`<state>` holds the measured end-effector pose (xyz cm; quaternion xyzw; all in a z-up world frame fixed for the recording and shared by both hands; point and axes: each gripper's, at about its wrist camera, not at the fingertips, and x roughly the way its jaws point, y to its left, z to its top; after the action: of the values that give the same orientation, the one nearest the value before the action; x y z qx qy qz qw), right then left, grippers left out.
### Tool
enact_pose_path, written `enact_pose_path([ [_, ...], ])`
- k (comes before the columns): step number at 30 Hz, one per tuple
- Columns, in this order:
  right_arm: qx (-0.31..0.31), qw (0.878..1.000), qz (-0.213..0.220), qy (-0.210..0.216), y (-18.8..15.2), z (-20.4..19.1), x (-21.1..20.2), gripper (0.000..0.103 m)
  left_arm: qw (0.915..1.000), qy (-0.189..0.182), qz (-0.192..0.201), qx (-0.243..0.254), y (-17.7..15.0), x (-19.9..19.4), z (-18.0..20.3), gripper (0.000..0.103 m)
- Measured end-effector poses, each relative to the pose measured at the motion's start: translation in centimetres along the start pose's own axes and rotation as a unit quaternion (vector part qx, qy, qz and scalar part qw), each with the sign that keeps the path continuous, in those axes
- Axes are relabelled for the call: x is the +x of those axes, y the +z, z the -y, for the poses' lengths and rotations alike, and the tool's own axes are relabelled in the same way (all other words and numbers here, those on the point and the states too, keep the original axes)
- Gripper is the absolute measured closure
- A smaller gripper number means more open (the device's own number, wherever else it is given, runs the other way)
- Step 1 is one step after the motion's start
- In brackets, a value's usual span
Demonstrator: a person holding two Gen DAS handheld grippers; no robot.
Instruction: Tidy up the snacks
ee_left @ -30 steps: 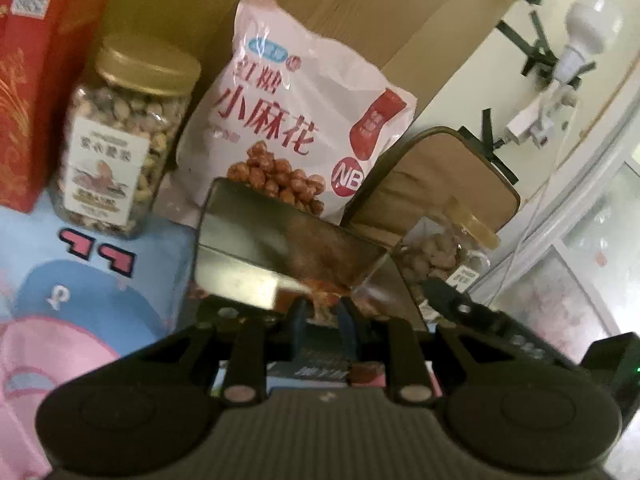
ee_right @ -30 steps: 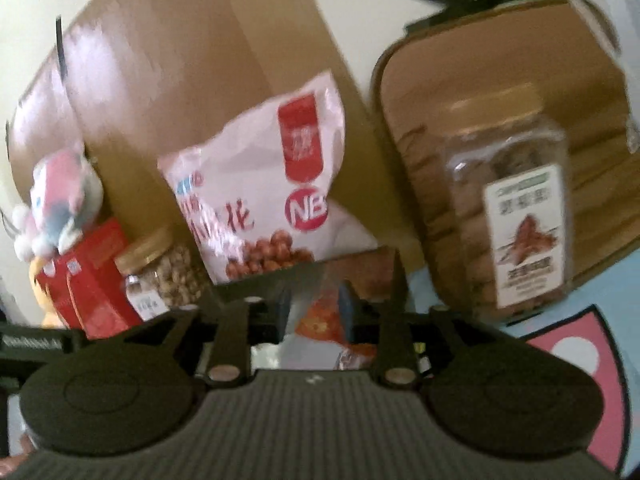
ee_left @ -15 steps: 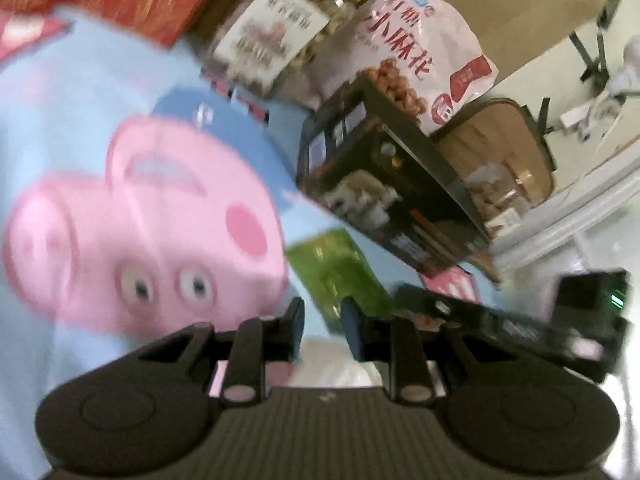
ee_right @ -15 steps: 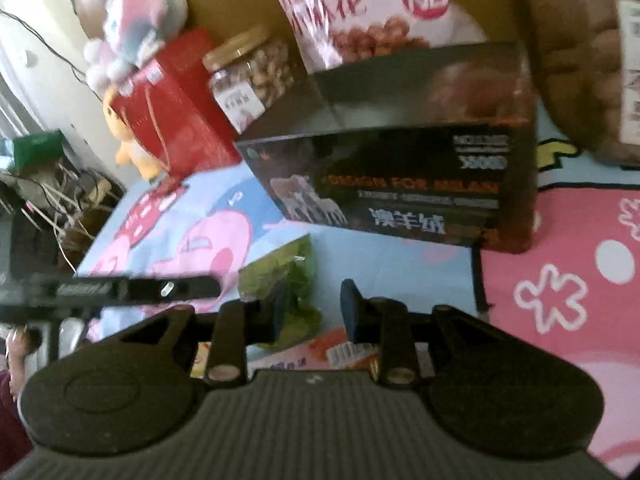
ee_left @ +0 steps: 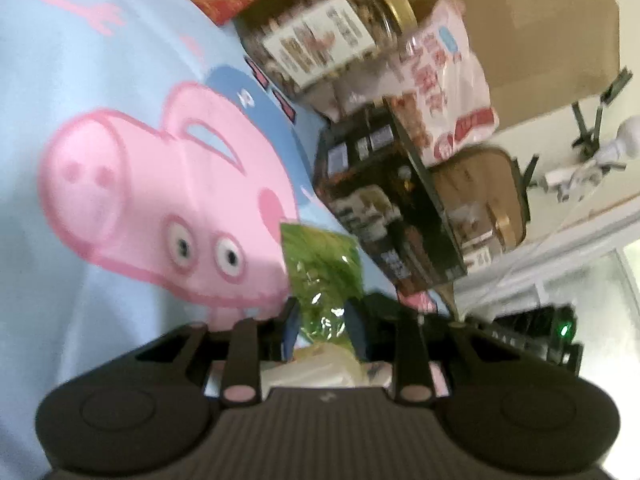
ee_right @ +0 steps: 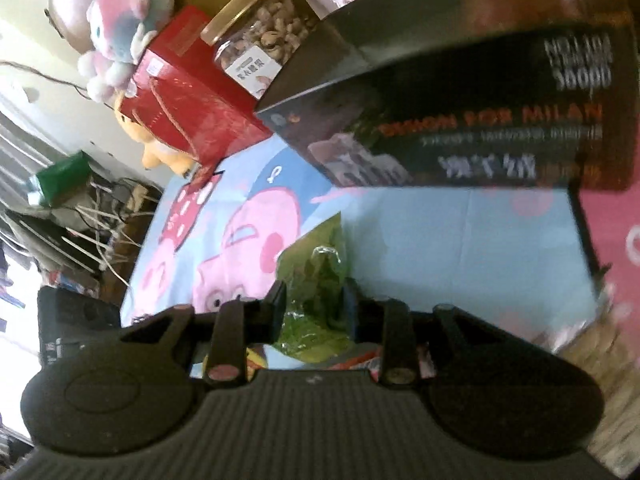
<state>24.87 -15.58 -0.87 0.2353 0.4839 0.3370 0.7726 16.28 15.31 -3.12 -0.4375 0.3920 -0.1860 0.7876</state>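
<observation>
On the cartoon-print sheet (ee_left: 80,80), a crinkly, glossy green snack packet (ee_left: 320,268) points toward 12 o'clock between both claws: left claw (ee_left: 323,330) slightly parted, right claw (ee_right: 314,306) closing, grip uncertain.

Left gripper (ee_left: 323,330): matte black ribbed body, two round side housings, pink rivet caps, blue-faced fingers (ee_left: 291,326). Right gripper (ee_right: 314,310): same build, reddish rivet caps.

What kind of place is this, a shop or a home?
Most likely a home, perhaps a child's room: a cartoon pig blanket covers the surface, plush toys sit at the back, and cables lie tangled in the corner.
</observation>
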Motion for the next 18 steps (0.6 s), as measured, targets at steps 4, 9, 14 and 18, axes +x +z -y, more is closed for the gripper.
enact_pose_path([
  [4, 0.033, 0.998, 0.0, 0.057, -0.7, -0.4, 0.3, 0.087, 0.9995, -0.016, 0.025, -0.006, 0.4, -1.8, -0.3, 0.073],
  [9, 0.041, 0.995, 0.02, 0.088, -1.6, -1.8, 0.0, 0.088, 0.9982, -0.027, 0.052, 0.007, 0.6, -3.7, 0.6, 0.073],
  [14, 0.083, 0.988, 0.036, 0.126, -2.0, -0.8, -0.5, 0.088, 0.9977, -0.041, 0.055, 0.004, 0.9, -3.8, 0.8, 0.073],
  [18, 0.113, 0.982, 0.059, 0.137, -2.0, 0.9, -2.0, 0.088, 0.9975, -0.046, 0.051, 0.013, 0.5, -3.3, 1.2, 0.059],
])
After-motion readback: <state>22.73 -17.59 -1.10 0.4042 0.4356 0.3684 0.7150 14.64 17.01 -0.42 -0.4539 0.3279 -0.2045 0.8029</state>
